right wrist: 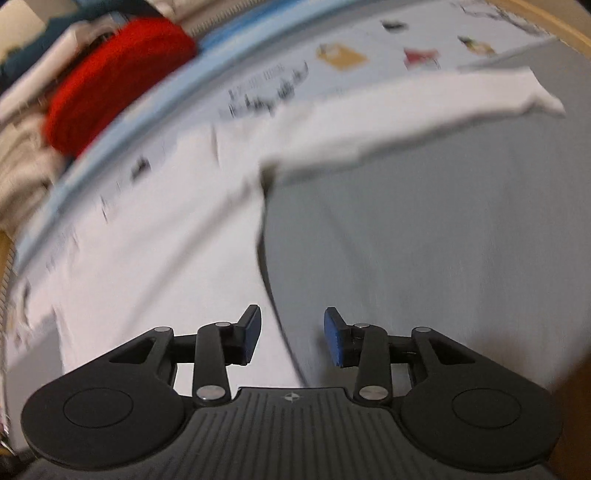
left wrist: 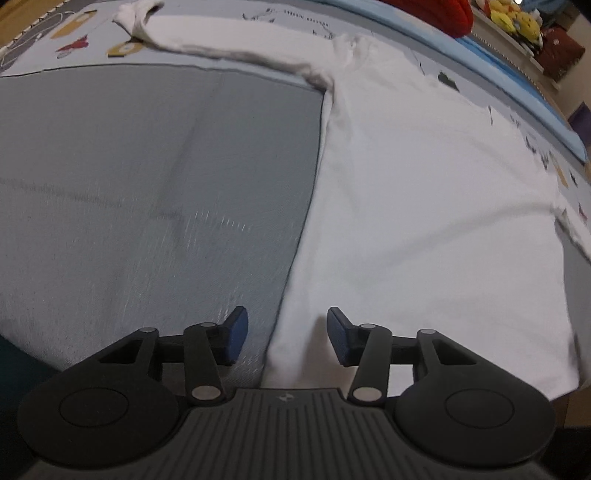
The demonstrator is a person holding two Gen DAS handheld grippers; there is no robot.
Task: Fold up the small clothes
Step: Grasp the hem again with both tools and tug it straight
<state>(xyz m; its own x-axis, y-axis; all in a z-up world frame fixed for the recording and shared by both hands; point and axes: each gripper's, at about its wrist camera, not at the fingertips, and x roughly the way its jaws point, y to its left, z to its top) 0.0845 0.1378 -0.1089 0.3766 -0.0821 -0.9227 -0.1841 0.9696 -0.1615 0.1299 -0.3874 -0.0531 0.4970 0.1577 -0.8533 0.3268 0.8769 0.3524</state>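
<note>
A white long-sleeved shirt (left wrist: 424,206) lies flat on a grey mat (left wrist: 147,184). One sleeve (left wrist: 221,37) stretches out to the upper left. My left gripper (left wrist: 287,334) is open and empty, low over the shirt's left bottom edge. In the right wrist view the same shirt (right wrist: 155,251) fills the left side, with its other sleeve (right wrist: 406,107) stretched to the upper right over the grey mat (right wrist: 443,240). My right gripper (right wrist: 291,338) is open and empty, straddling the shirt's right side edge. This view is blurred.
The mat's far border is pale blue with printed cartoon pictures (left wrist: 74,33). A red knitted item (right wrist: 114,77) and piled cloth lie beyond the blue edge. Yellow plush toys (left wrist: 513,18) sit at the far right. Wooden floor (right wrist: 554,22) shows past the mat.
</note>
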